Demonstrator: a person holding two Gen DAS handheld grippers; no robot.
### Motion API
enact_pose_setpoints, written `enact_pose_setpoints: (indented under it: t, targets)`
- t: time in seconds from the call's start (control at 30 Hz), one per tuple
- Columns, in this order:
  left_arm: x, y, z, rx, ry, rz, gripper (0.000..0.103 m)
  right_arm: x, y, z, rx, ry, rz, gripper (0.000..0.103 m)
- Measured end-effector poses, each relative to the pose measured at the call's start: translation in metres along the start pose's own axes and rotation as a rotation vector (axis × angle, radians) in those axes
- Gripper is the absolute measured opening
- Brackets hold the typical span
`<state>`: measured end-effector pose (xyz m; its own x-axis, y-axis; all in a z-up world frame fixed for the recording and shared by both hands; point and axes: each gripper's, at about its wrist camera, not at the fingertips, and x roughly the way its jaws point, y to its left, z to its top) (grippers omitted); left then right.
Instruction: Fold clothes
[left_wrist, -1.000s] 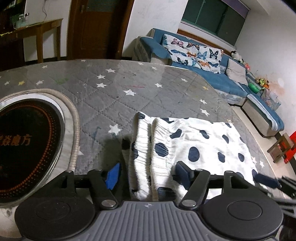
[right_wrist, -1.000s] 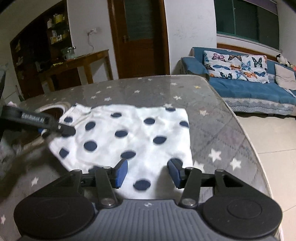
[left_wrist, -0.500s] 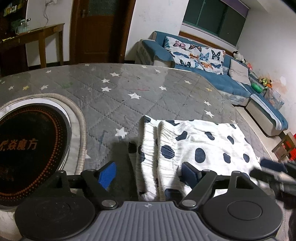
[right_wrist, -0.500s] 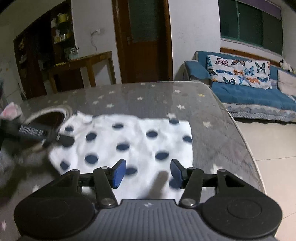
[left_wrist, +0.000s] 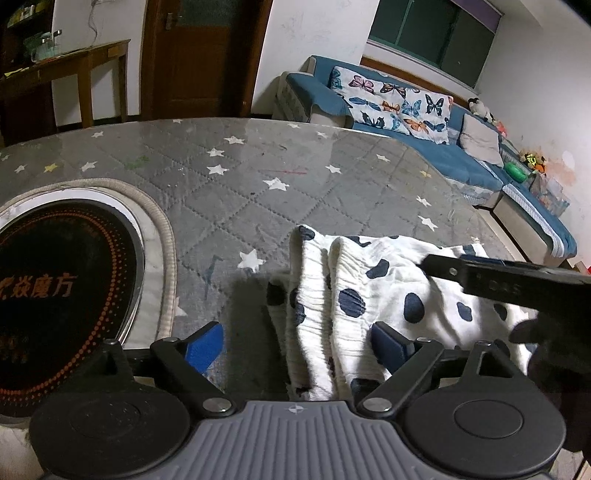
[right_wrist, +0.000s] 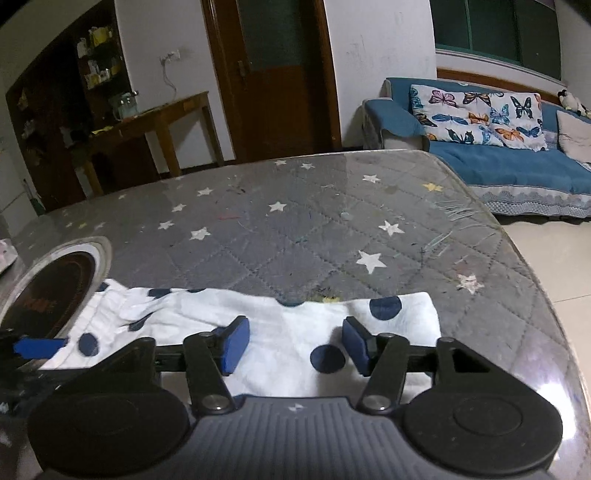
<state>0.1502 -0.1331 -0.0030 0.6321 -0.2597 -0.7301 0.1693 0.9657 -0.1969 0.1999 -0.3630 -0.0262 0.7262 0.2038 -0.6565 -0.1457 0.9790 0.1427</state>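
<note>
Worktop (left_wrist: 258, 192): rounded, grey quilted cover with white stars, glossy clear sheet over it. On it: white garment with navy dots (left_wrist: 388, 291), folded flat, ribbed waistband end lying between the left gripper (left_wrist: 295, 341) fingers, its near edge just ahead of the right gripper (right_wrist: 293, 343). Left of the left gripper, a round black induction hob (left_wrist: 55, 295) with orange markings, set into the worktop inside a pale ring.
</note>
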Motion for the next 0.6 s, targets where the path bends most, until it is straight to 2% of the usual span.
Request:
enact_pose_setpoints:
  t: [0.2, 0.37, 0.6]
  targets:
    - [-0.002, 0.002, 0.001, -0.002, -0.006, -0.001, 0.090, -0.004, 0.004, 0.004, 0.004, -0.024, -0.004, 0.062]
    - [-0.002, 0.002, 0.004, 0.005, -0.015, 0.007, 0.090, -0.010, 0.018, 0.008, -0.038, -0.028, 0.043, 0.062]
    - [0.001, 0.007, 0.004, -0.001, -0.009, 0.015, 0.093, 0.010, 0.039, 0.006, -0.088, -0.002, 0.011, 0.063]
